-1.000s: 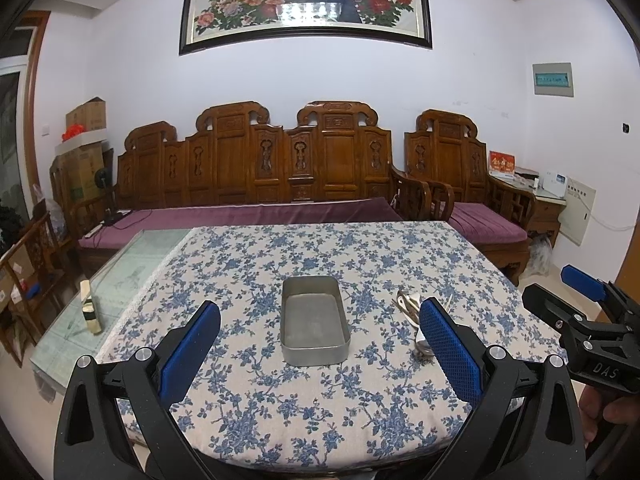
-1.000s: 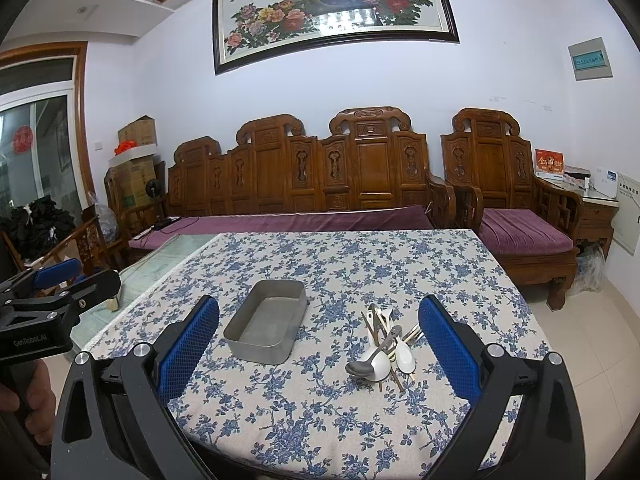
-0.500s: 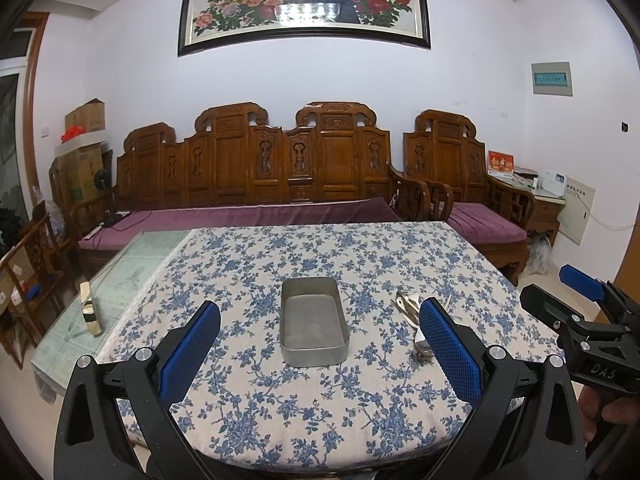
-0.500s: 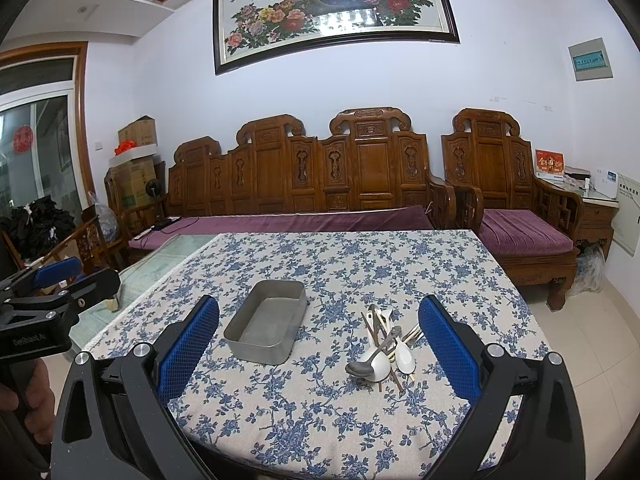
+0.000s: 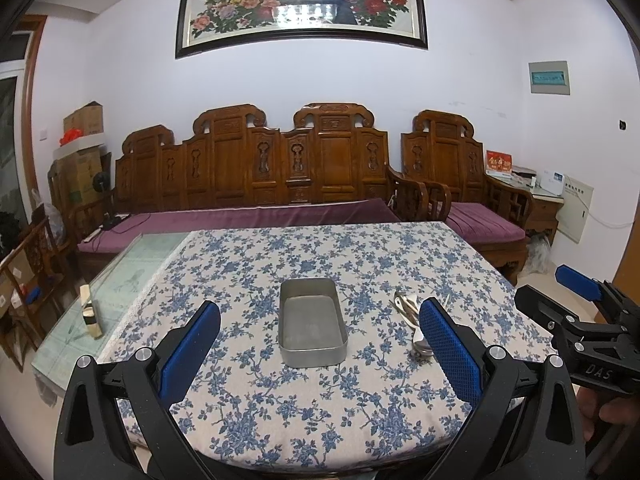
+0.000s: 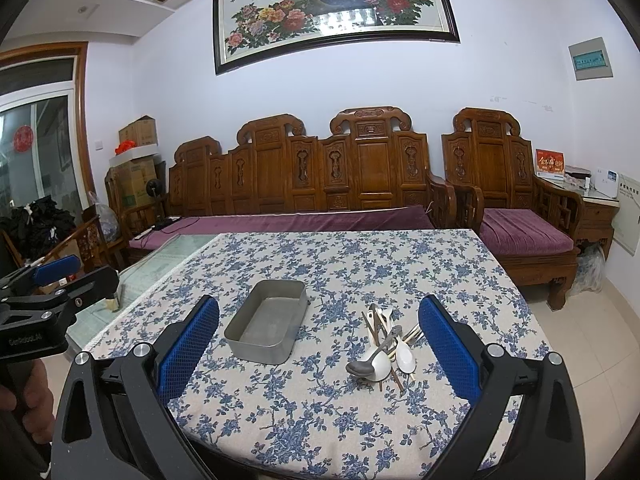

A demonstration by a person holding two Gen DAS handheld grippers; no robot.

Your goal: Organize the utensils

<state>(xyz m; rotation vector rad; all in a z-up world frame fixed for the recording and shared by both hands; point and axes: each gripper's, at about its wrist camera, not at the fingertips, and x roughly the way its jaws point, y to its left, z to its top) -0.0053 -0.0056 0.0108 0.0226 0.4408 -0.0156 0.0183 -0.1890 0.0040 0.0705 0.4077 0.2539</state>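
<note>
An empty grey metal tray rests on the blue-flowered tablecloth. To its right lies a heap of utensils: metal and white spoons with chopsticks, partly hidden behind a finger in the left wrist view. My left gripper hovers open at the near table edge, facing the tray. My right gripper is open too, with tray and heap beyond its fingers. Each gripper shows at the side of the other's view, held by a hand.
A small bottle stands on the bare glass tabletop left of the cloth. Carved wooden sofas with purple cushions line the wall behind the table. Cardboard boxes are stacked at the back left.
</note>
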